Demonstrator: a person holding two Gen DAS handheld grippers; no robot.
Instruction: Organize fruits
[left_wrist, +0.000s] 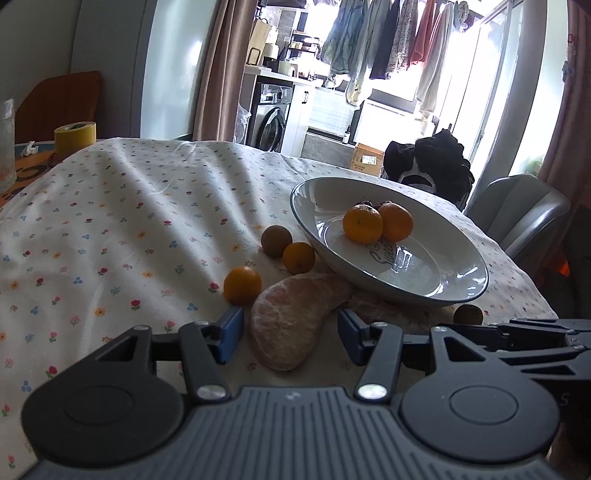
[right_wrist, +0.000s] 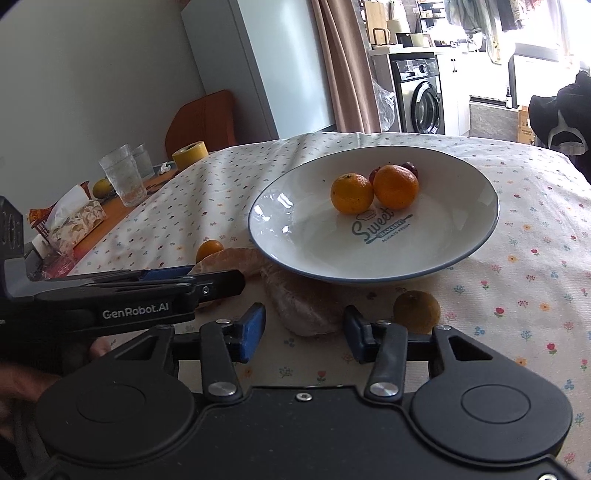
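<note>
Floral-print white tablecloth (left_wrist: 110, 229) covers the table; a washing machine (left_wrist: 271, 123) and hanging laundry (left_wrist: 388, 40) fill the upper frame. At centre right sits a white ceramic plate with a blue rim (right_wrist: 295, 236), holding two orange mandarins (right_wrist: 351, 194) with darker red fruit behind them. Left gripper (left_wrist: 290, 332), lower centre of its view, has its blue pads spread wide on either side of a peeled pale citrus segment (left_wrist: 291, 321), contact not discernible. Two loose mandarins (left_wrist: 242, 285) and a brown round fruit (left_wrist: 276, 240) lie left of the plate. Right gripper (right_wrist: 304, 332) is likewise spread wide around a second peeled segment (right_wrist: 306, 306); a dull yellow-brown fruit (right_wrist: 416, 310) lies just beside its right pad.
</note>
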